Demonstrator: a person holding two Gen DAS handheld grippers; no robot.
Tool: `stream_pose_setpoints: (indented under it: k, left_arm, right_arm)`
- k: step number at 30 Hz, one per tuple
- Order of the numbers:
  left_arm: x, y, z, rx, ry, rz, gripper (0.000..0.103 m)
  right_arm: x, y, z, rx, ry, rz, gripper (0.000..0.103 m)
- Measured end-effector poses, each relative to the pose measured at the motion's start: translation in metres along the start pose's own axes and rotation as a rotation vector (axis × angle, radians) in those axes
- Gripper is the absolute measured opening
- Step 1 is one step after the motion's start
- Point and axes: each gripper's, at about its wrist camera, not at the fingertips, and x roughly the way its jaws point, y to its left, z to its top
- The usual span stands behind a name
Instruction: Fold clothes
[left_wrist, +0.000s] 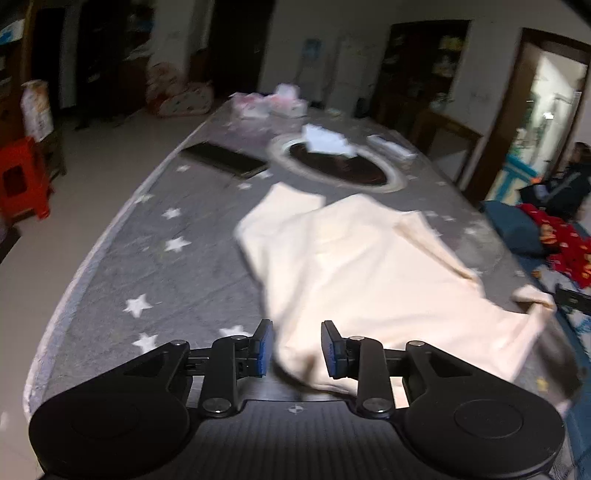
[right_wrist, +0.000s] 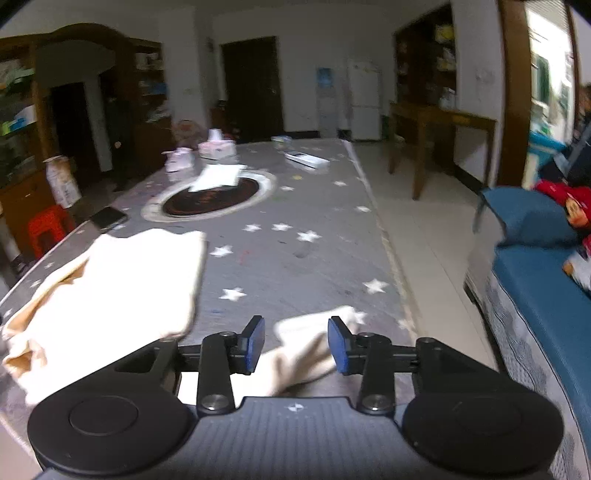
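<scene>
- Left gripper (left_wrist: 297, 347): fingers spread apart and released. A near edge of the cream garment (left_wrist: 369, 273) lies in the gap between the blue pads (left_wrist: 263, 349), with no pad pressed against it.
- Right gripper (right_wrist: 296, 345): fingers spread apart and released. A narrow end of the cream garment (right_wrist: 110, 288), possibly a sleeve, lies in the gap between them; contact with either pad cannot be confirmed.
- Garment position: spread on the grey star-patterned surface (left_wrist: 155, 258), at its near end. In the left wrist view it runs from the gripper toward the middle of the surface, with one end trailing to the right edge.
- Farther along the surface: a dark round plate (left_wrist: 338, 166) with a pale rim, carrying a white folded cloth (left_wrist: 325, 140).
- A dark phone (left_wrist: 223, 159) lies left of the plate; a white remote (left_wrist: 389, 146) lies right of it.
- Both views are motion-blurred.
</scene>
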Motion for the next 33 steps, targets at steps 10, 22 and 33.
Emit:
stream_pose_setpoints:
  k: [10,22,33]
  left_arm:
    - [0.007,-0.056,-0.030,0.251,0.029,-0.073,0.040]
    - [0.019,-0.049,-0.035,0.183,0.080,-0.061,0.009]
    - [-0.010,-0.046,-0.022,0.209,0.044,-0.109,0.005]
  right_arm:
    - [0.008,0.083,-0.014,-0.211,0.092,0.334,0.043]
    - [0.001,0.171,-0.059,-0.635,0.123,0.503,0.043]
    - [0.006,0.163,-0.043,-0.581,0.110,0.538,0.009]
